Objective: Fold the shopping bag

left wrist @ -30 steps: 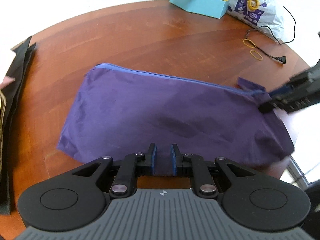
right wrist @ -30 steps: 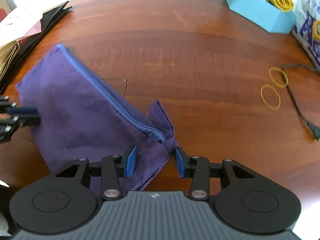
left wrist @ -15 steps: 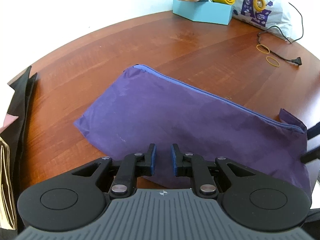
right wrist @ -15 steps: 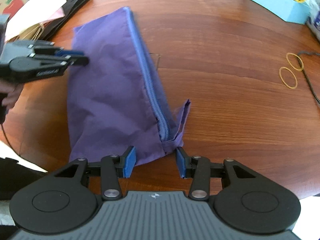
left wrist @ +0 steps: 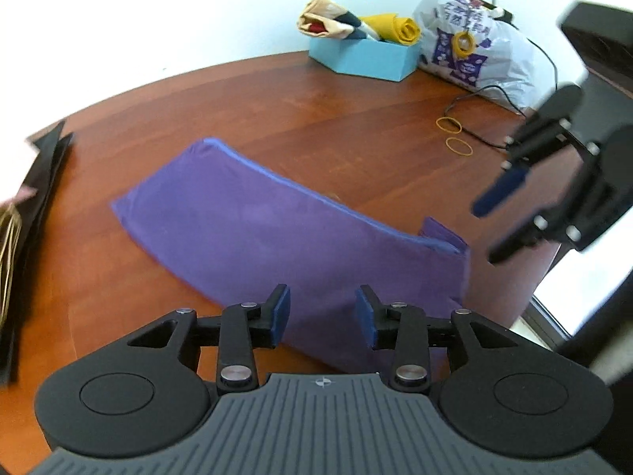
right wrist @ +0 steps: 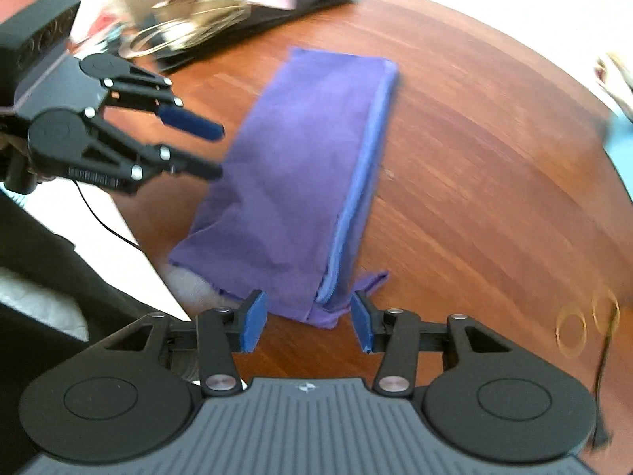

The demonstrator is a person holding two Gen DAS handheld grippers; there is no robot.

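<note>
Fabric fills the gap ahead of both claws, yet neither grips it. In the left wrist view the left gripper (left wrist: 322,314) hangs above the near long edge of the purple shopping bag (left wrist: 285,237), its jaws opening, pads clear of the cloth. The bag lies flat on the wooden table (left wrist: 316,111), a long folded strip whose blue-trimmed edge (left wrist: 316,198) runs along the far side from this claw. Its long axis points straight away from the right gripper (right wrist: 306,318), which hovers over the short end by the small tab (right wrist: 374,279), jaws closing, nothing pinched. That end is probably the right gripper's to take; the long edge lies nearer the left.
</note>
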